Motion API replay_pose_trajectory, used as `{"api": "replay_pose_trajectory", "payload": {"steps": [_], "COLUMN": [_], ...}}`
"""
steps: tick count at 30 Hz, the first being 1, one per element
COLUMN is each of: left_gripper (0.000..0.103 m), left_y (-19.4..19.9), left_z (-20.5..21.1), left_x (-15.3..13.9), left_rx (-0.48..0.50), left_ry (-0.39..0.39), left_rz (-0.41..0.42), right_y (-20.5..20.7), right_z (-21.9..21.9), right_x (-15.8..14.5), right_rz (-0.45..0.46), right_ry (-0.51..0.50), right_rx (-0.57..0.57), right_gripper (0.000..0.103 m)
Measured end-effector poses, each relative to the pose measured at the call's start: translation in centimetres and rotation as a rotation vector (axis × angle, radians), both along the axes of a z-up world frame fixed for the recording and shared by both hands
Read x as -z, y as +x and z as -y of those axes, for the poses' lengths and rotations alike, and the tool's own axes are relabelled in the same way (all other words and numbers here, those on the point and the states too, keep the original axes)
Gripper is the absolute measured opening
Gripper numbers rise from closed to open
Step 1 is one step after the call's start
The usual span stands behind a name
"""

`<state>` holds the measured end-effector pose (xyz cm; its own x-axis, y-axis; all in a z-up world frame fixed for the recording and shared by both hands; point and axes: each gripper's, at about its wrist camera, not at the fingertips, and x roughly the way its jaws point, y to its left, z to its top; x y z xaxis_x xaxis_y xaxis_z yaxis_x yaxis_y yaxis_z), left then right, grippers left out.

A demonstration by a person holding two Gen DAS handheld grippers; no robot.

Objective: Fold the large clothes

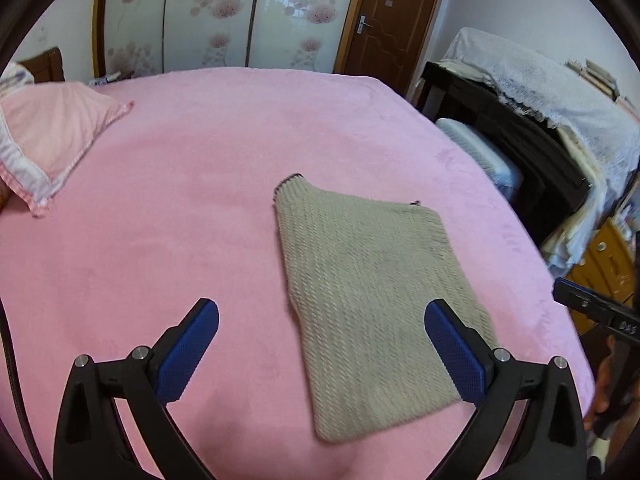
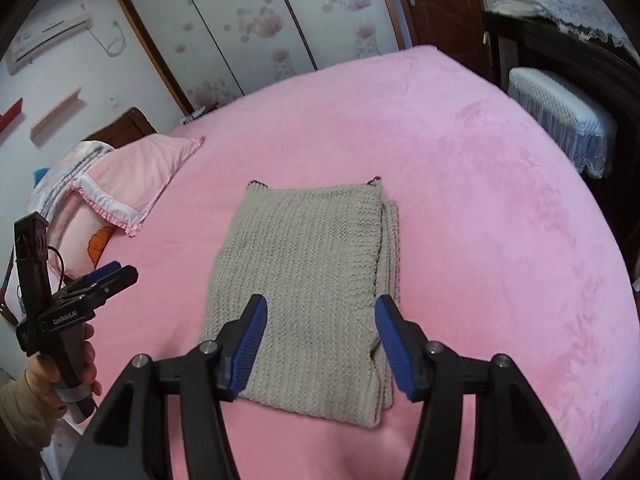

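At far left of the bed lies a pink pillow (image 1: pixel 52 136), with a patterned quilt (image 2: pixel 66 176) bundled behind it as the right wrist view shows; both sit well apart from the work. Next comes the left gripper (image 1: pixel 322 312), held above the pink bedspread (image 1: pixel 200 184) with its blue-padded fingers (image 1: pixel 188 356) spread wide and nothing between them; its right finger overlaps the near edge of the garment in the view, though whether it touches cannot be told. From the right wrist view the same tool appears at the left margin, gripped in the person's hand (image 2: pixel 82 364) and clear of the cloth. Centre: the knitted sweater (image 2: pixel 304 300), beige and ribbed, lies on the bedspread as a compact rectangle. Several layers show stacked along its right edge, and two dark-trimmed corners project at the far end. Above its near end the right gripper (image 2: pixel 320 314) hangs with fingers parted and empty, the pads framing the cloth without closing on it. At right, beyond the bed, stand a lace-covered stool (image 2: pixel 560 120) and dark furniture (image 1: pixel 520 152) under a white lace cloth.

Judged progress: folding appears essentially complete, since sleeves and body are already gathered into one tidy packet and neither tool has hold of it. What may remain is a final halving, or squaring the slightly uneven right-hand layers.
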<state>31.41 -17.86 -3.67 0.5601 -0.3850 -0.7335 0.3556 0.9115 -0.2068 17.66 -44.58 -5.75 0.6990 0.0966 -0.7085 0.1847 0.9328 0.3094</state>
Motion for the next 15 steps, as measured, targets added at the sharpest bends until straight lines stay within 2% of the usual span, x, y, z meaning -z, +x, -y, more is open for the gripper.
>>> {"api": "replay_pose_trajectory", "payload": {"steps": [4,8,10,15], "left_gripper": [0.102,0.102,0.102,0.102], "left_y": [-1.0,-1.1,-1.2,-0.4], "left_z": [0.0,0.1,-0.1,0.7], "left_x": [0.1,1.1,1.6,3.4], "left_rx": [-0.004,-0.001,-0.020,0.012], "left_ry": [0.001,-0.031,-0.052,-0.036], "left_rz": [0.010,-0.068,-0.080,-0.120], "right_y": [-0.7,-0.5,-0.4,-0.1], "right_z": [0.0,0.3,0.6,0.7], "right_x": [0.0,0.3,0.6,1.6], "right_rz": [0.035,0.020,0.013,0.000], "right_ry": [-0.034,-0.028,-0.034,-0.026], "right_rx": [-0.010,-0.021,-0.017,-0.045], "right_gripper": [0.057,0.057,0.057,0.057]}}
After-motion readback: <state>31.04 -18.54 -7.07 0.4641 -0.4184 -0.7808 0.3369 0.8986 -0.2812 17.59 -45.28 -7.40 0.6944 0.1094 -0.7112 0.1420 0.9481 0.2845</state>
